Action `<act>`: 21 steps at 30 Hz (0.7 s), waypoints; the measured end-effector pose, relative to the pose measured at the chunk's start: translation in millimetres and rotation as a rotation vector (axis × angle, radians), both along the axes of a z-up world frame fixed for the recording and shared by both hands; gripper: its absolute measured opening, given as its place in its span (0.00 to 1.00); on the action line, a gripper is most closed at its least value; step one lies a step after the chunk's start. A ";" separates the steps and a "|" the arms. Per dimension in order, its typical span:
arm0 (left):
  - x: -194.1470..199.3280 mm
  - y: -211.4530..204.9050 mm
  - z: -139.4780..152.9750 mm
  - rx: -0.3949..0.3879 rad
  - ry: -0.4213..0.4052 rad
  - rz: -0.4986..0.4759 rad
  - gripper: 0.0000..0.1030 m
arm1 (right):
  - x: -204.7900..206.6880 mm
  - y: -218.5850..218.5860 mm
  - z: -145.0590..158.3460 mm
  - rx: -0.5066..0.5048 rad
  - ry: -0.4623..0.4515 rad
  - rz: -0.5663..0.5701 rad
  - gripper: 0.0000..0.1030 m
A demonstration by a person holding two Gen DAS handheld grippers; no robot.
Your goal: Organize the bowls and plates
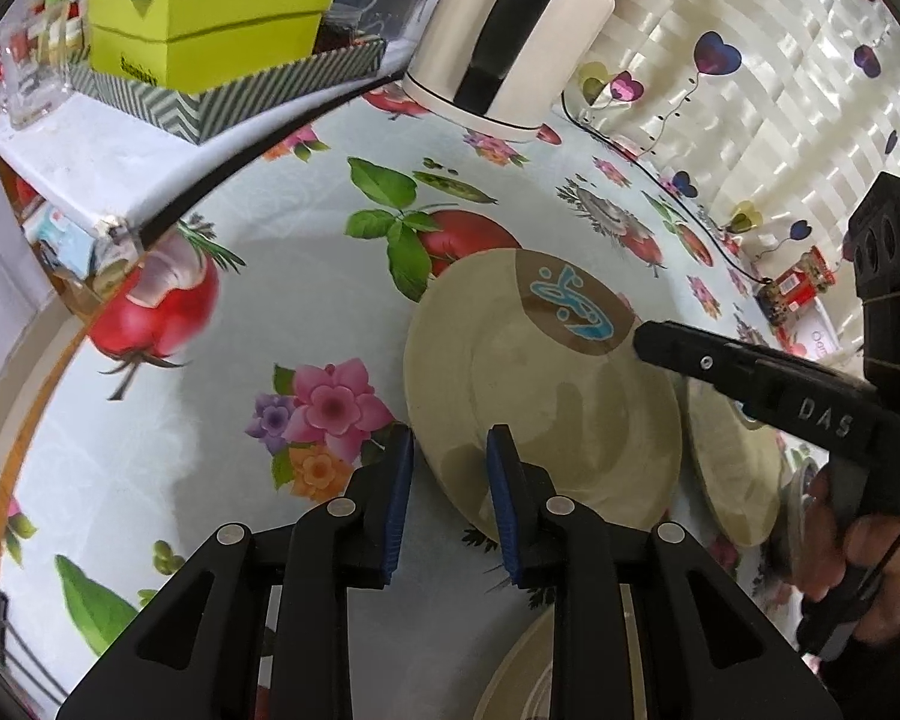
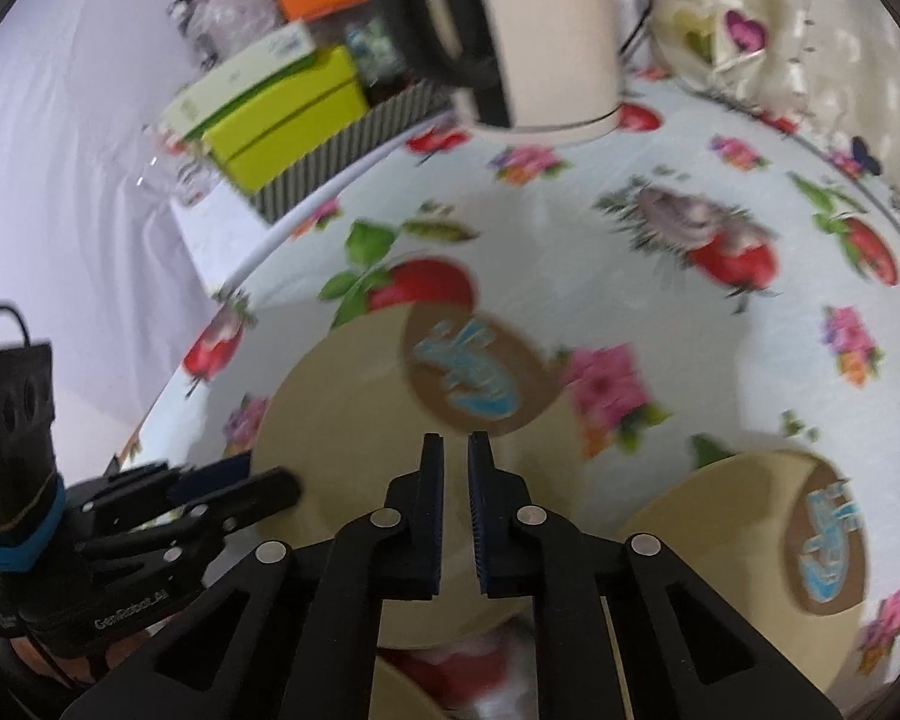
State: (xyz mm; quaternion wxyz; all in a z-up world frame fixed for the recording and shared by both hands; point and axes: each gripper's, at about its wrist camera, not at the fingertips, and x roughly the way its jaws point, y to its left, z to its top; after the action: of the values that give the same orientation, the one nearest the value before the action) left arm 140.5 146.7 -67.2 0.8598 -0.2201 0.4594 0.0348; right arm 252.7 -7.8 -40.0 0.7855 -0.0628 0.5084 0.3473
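A home dining or kitchen corner. The desk (image 1: 258,312) wears a glossy pale oilcloth printed with red tomatoes, green leaves and pink flowers. At its far edge stands a cream electric kettle with a black handle (image 1: 510,36). Beyond the desk's far left corner, a white shelf (image 1: 90,144) carries a lime-green cardboard box (image 1: 210,30) inside a striped green-and-white tray (image 1: 222,96). Behind the far right edge hangs a cream satin curtain with purple heart balloons (image 1: 750,78). Beige ceramic plates with brown-and-blue medallions (image 1: 540,390) lie on the oilcloth.
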 end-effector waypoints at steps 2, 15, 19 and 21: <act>-1.4 0.5 1.6 0.012 -0.004 0.011 0.25 | 6.0 -5.9 -0.1 -0.004 -0.002 -0.018 0.31; -7.9 10.3 2.5 0.030 -0.021 0.082 0.26 | 11.6 -14.5 -20.6 -0.024 0.054 -0.032 0.38; -4.0 10.7 -2.0 -0.021 -0.014 0.059 0.26 | 10.5 -12.5 -23.8 -0.029 0.070 -0.024 0.28; -1.4 8.8 -4.7 -0.047 -0.012 0.042 0.26 | 10.9 -14.1 -23.7 -0.021 0.076 -0.030 0.27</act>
State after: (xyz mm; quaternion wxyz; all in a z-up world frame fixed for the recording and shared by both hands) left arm 139.1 155.4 -71.8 0.8562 -0.2501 0.4502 0.0410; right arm 263.6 -21.9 -63.7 0.7699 -0.0502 0.5425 0.3323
